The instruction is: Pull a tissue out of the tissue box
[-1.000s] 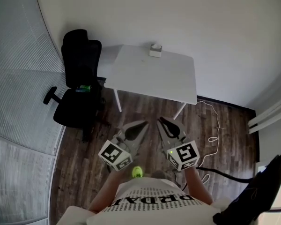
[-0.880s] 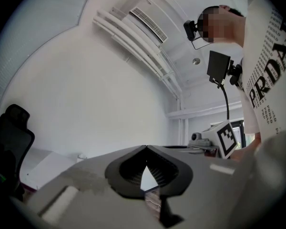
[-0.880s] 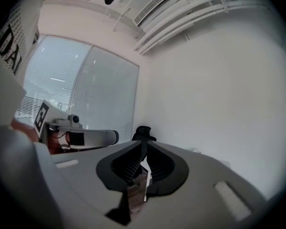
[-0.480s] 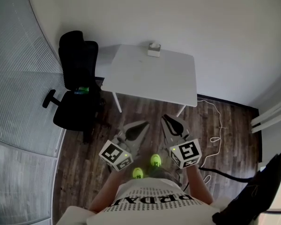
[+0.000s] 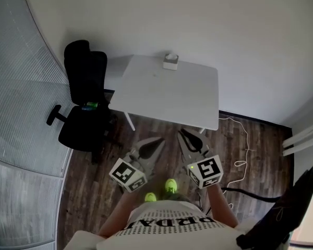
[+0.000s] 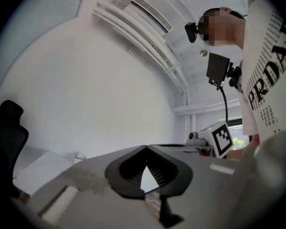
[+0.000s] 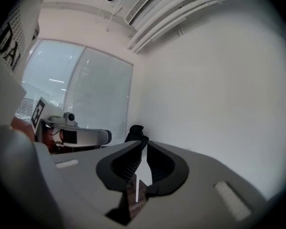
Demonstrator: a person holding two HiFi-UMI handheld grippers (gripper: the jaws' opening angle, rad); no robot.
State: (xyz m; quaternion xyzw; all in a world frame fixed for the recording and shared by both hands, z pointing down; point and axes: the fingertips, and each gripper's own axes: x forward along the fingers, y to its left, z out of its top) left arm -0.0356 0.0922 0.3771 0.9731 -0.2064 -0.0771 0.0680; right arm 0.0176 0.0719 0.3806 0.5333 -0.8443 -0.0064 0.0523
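The tissue box (image 5: 170, 61) is small and white and stands at the far edge of a white table (image 5: 167, 92), with a tissue poking out of its top. Both grippers hang over the wooden floor, well short of the table's near edge. My left gripper (image 5: 160, 139) points toward the table, its tips meeting with nothing between them. My right gripper (image 5: 181, 134) is beside it, its jaws nearly touching and empty. In the left gripper view the tissue box (image 6: 79, 156) is a tiny white shape far off, above the shut left gripper (image 6: 145, 146). The right gripper (image 7: 144, 145) view shows no box.
A black office chair (image 5: 83, 100) stands at the table's left side. A ribbed glass wall (image 5: 15, 119) runs along the left. A white cable (image 5: 241, 139) lies on the floor right of the table, and a dark object (image 5: 284, 212) sits at bottom right.
The table, box and chair have shifted lower and nearer in the head view as the person walks toward them. Both grippers keep the same pose, jaws unchanged.
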